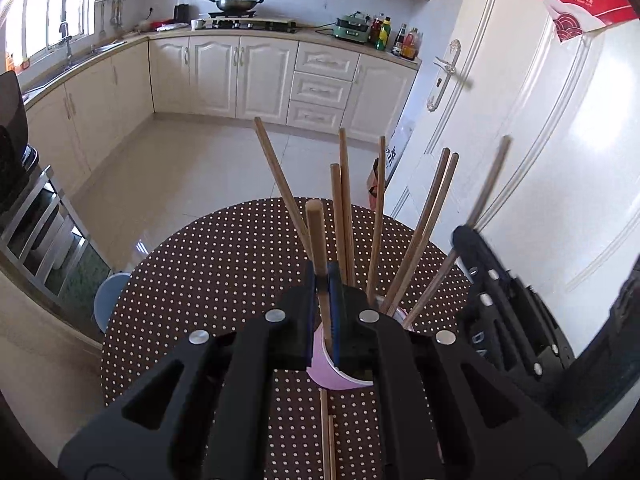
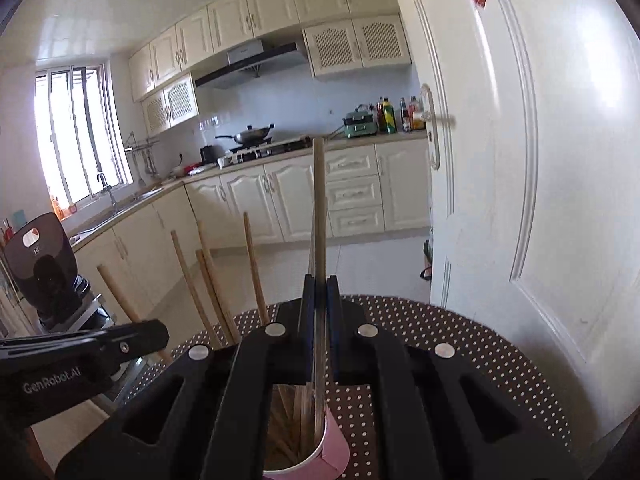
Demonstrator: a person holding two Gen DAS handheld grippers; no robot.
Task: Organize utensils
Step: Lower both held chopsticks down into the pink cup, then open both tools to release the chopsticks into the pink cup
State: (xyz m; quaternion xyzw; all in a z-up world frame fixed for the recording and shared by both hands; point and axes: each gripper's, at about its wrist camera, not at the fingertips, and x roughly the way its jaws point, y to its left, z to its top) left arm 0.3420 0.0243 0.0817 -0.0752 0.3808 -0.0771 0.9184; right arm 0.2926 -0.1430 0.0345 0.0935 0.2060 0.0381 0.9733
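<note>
A pink cup (image 1: pixel 320 364) stands on the polka-dot table (image 1: pixel 200 280) and holds several wooden chopsticks (image 1: pixel 346 200) that fan upward. My left gripper (image 1: pixel 326 280) is shut on one chopstick (image 1: pixel 318 236), whose lower end reaches down into the cup. Two more chopsticks (image 1: pixel 325 432) lie flat on the table in front of the cup. In the right wrist view my right gripper (image 2: pixel 319 284) is shut on another chopstick (image 2: pixel 319 208), held upright over the cup (image 2: pixel 332 452). The right gripper's black body (image 1: pixel 504 312) shows at the right of the left wrist view, its chopstick blurred.
The round table has a brown cloth with white dots (image 2: pixel 460 344). A white door (image 2: pixel 520 160) stands close on the right. A blue stool (image 1: pixel 108 296) sits by the table's left edge. A metal rack (image 1: pixel 44 236) and kitchen counters (image 1: pixel 240 76) lie beyond.
</note>
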